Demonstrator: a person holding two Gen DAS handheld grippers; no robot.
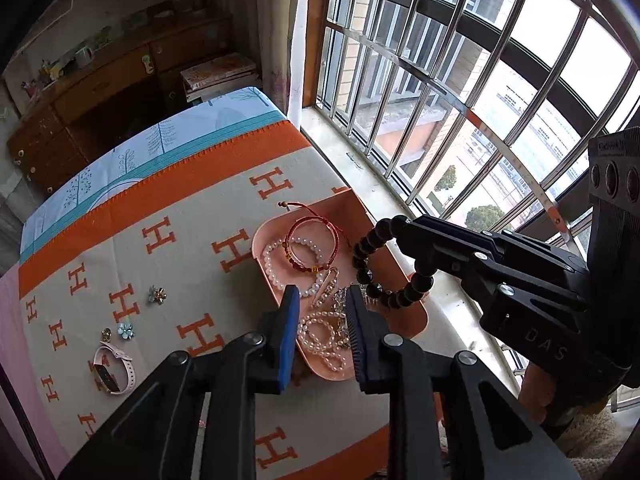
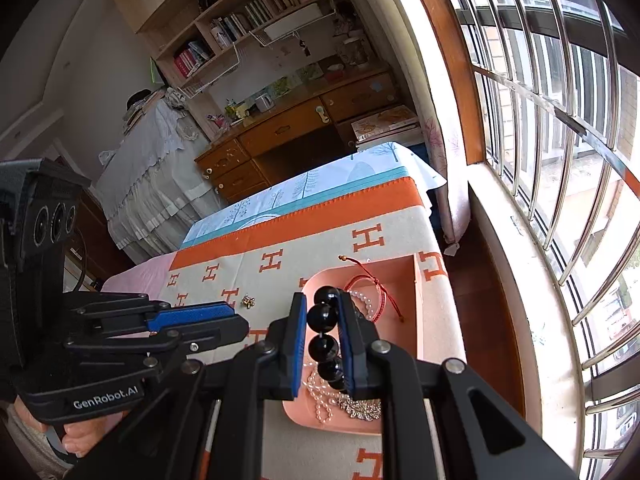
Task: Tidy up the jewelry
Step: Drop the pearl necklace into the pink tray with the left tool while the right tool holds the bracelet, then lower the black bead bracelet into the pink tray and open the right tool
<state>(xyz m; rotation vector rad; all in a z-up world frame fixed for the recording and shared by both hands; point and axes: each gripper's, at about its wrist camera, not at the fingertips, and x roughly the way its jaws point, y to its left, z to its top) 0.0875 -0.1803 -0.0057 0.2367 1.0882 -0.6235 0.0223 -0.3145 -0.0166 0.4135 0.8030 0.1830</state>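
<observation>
Your right gripper point(image 2: 323, 334) is clamped on the black bead bracelet point(image 1: 386, 264), which hangs in the air over the window-side edge of the pink tray point(image 1: 416, 320). In the right wrist view four beads sit between the blue pads point(image 2: 297, 344).

Your left gripper point(image 1: 323, 328) is released, jaws apart, nothing between them, hovering over the tray's near end.

In the tray:
- one red cord bracelet point(image 1: 310, 240), its cord tail draped over the far rim
- one white pearl bracelet point(image 1: 276, 264), overlapped by the red one
- one pearl strand point(image 1: 324, 336), piled at the near end
- one gold pin point(image 1: 326, 286), lying between the pearl pieces
- silver sparkly pieces point(image 2: 360, 408) beside the strand; can't count them

The tray sits at the window-side edge of the H-pattern blanket point(image 1: 180, 280).

Well apart, towards the blanket's opposite edge:
- one pink-strap watch point(image 1: 114, 368)
- two flower clips: point(image 1: 157, 294), point(image 1: 125, 330)
- one small gold piece point(image 1: 106, 334), just beside the nearer clip
</observation>
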